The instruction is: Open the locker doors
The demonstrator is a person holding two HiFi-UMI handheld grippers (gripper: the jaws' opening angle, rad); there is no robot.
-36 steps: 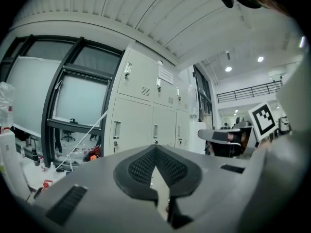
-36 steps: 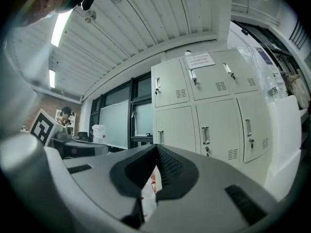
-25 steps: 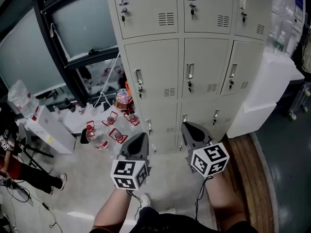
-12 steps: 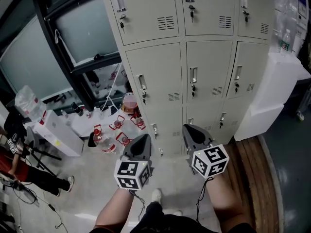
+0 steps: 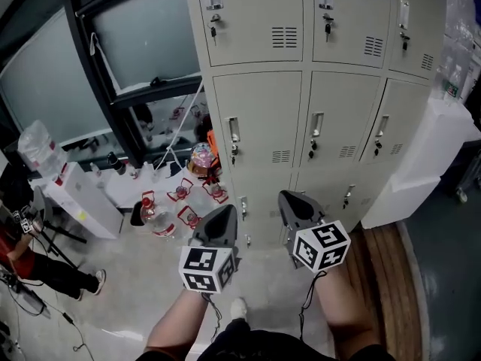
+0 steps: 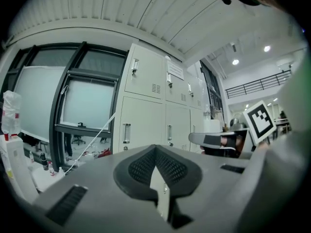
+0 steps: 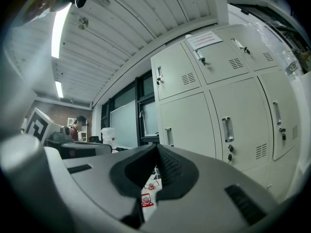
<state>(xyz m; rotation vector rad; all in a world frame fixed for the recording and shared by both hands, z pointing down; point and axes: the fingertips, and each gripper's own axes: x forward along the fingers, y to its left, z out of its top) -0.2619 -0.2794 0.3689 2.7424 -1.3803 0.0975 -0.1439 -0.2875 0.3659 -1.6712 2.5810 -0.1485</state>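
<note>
- Jaws clenched on nothing on both the left gripper and the right gripper, held side by side.
- Ahead, locker doors all closed, apart from both grippers.
- Leftward, bottles on the floor.

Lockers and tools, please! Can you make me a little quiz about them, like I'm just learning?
1. True or false: one door of the lockers stands open.
2. What sits on the floor to the left of the lockers? A) water bottles B) footballs C) a bicycle
3. Fill in: the left tool and the right tool each have jaws that are ____, with nothing held.
Key: 1 false; 2 A; 3 shut.
</note>
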